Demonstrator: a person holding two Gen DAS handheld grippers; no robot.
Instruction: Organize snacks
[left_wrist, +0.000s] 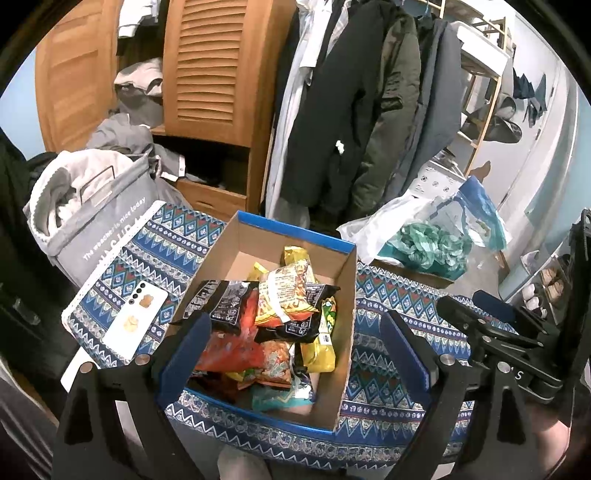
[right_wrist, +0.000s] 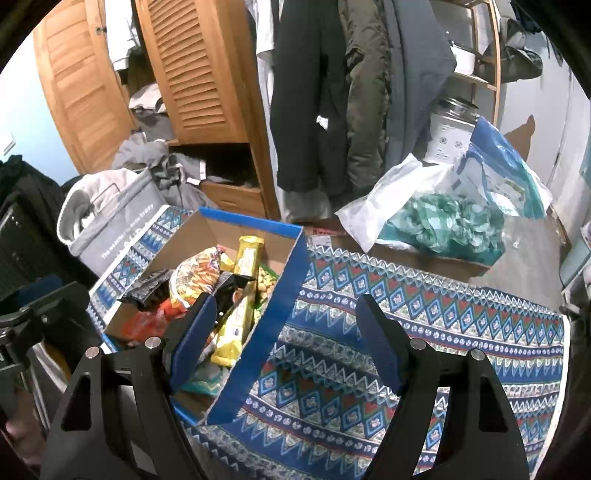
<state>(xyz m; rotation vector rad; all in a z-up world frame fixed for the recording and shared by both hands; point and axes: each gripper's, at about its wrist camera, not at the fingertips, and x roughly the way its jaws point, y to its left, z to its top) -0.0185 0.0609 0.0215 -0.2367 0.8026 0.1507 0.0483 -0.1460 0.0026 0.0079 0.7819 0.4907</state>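
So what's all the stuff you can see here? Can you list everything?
Cardboard box: one, brown with blue edges, middle of the table.
Snack packets: a pile, too jumbled to count; orange, yellow, black and red; inside the box.
Tablecloth: one, blue patterned, covering the table.
Phone: one, white, face down on the cloth, left of the box.
Laundry basket: one, grey, stuffed with pale cloth, far left behind the table.
Plastic bags: a heap, white, blue and teal, far right corner.
Coats: several, dark, hanging behind the table.
Wardrobe: one, wooden with slatted doors, back left.
Left gripper: black with blue pads, open, over the box.
Right gripper: same colours, open, over the box's right wall.
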